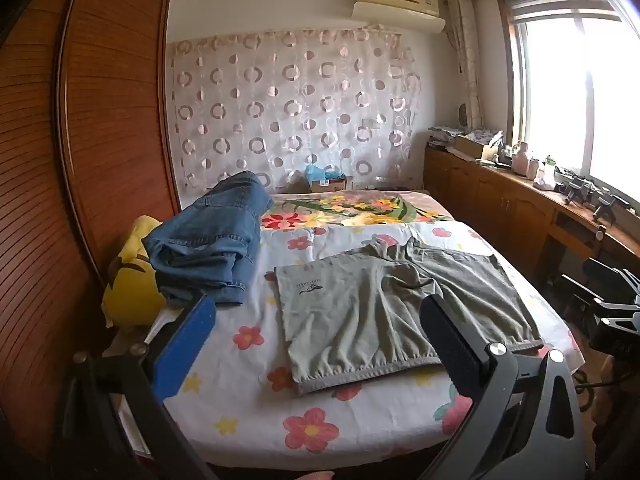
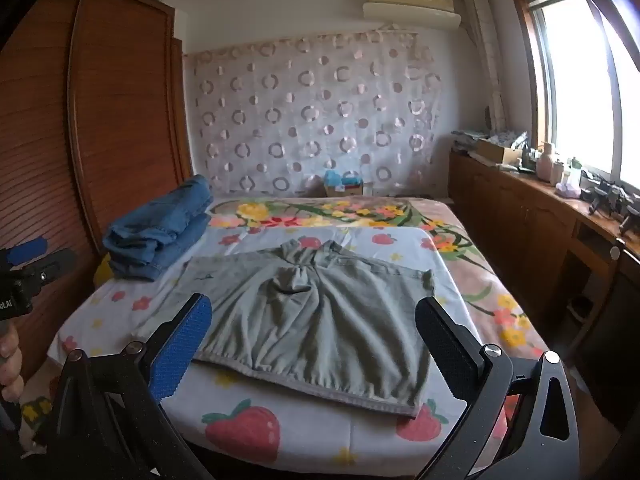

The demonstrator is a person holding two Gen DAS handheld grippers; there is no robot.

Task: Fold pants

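Grey-green shorts (image 1: 384, 308) lie spread flat on the bed, waistband toward me, legs pointing away; they also show in the right wrist view (image 2: 316, 320). My left gripper (image 1: 316, 344) is open and empty, held above the near edge of the bed, its blue pad left of the shorts and its black pad over their waistband. My right gripper (image 2: 316, 344) is open and empty, held above the waistband. The left gripper shows at the left edge of the right wrist view (image 2: 28, 276).
Folded blue jeans (image 1: 208, 244) lie at the bed's left on a yellow plush toy (image 1: 128, 276). A wooden wardrobe (image 1: 80, 140) stands left. A wooden counter (image 1: 520, 188) with bottles runs under the window at the right. The floral bedsheet (image 1: 248, 412) covers the bed.
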